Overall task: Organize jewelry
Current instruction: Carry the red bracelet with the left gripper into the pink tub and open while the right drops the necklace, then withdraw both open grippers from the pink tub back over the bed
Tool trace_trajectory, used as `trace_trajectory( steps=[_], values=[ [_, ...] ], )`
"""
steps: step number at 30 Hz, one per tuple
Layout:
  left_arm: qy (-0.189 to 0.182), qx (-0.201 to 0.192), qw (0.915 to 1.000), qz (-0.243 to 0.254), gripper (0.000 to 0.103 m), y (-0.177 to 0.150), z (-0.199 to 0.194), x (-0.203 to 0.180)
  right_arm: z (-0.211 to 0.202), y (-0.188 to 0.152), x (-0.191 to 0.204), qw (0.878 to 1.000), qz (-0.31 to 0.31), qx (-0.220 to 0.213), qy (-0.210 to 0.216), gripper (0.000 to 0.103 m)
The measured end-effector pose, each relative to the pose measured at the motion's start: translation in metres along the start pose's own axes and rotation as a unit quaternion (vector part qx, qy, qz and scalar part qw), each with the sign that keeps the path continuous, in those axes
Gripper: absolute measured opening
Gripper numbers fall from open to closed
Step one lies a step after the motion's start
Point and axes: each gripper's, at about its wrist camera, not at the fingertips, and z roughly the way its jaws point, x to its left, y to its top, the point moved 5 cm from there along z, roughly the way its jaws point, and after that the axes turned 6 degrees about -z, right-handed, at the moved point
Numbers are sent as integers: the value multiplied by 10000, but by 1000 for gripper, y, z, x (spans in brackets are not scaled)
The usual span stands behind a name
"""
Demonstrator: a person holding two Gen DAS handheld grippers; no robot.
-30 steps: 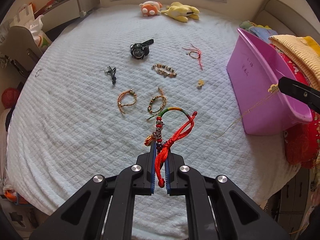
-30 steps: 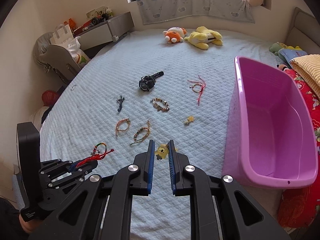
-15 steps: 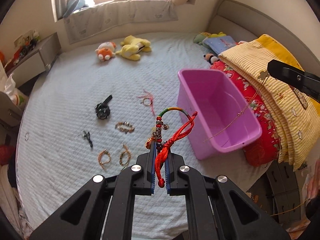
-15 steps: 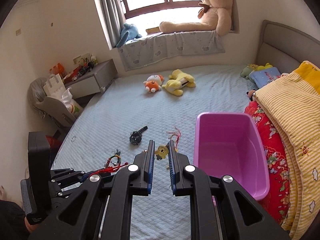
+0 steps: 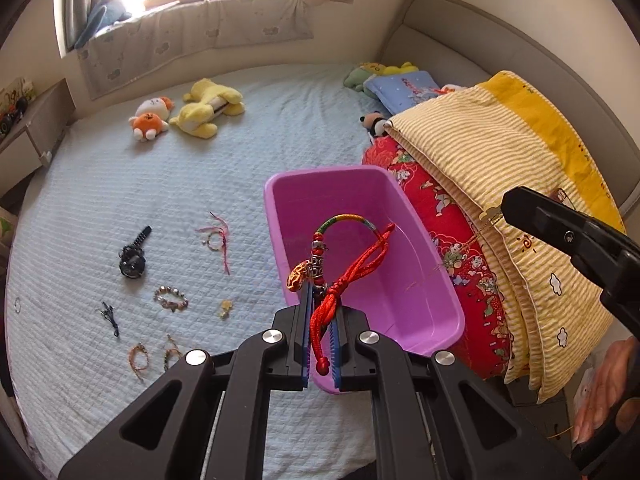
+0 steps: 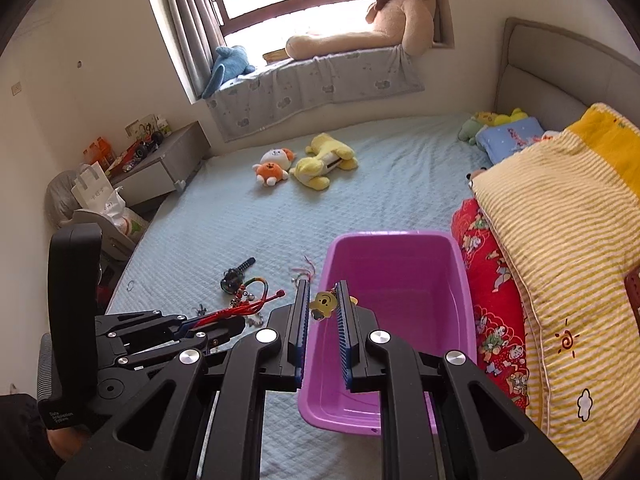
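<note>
Both tools have risen from the bed and now hover over the purple bin, so both drops look close. Our left tool clenches the red cord bracelet, its long axis pointing away, upward. Our right tool grips a yellow bear charm.
</note>
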Motion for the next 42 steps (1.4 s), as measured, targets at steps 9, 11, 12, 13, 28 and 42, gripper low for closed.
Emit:
trace_trajectory(
  steps=[9, 11, 12, 13, 28, 42],
  values=[
    [341, 1112, 9926, -340, 8, -15, 102, -30, 87, -44, -74, 9902, 91, 1346, 354, 13],
    [502, 1317, 9894, -337, 8, -20, 118, -30, 103, -54, -85, 9862, 150, 1596, 404, 13],
    [560, 1392, 9881, -334, 8, -21, 124, -30, 110, -59, -90, 9845, 169, 1692, 421, 13],
    [613, 1454, 9869, -336, 8, -22, 129, -31, 116, -62, -93, 9830, 163, 1780, 426, 13],
    [1200, 1432, 9818, -352, 77, -13, 133, -29, 140, -65, -120, 9737, -105, 2269, 201, 54],
    [1305, 1253, 9820, -552, 85, -19, 96, -22, 119, -72, -112, 9665, 154, 2525, 431, 61]
  ],
)
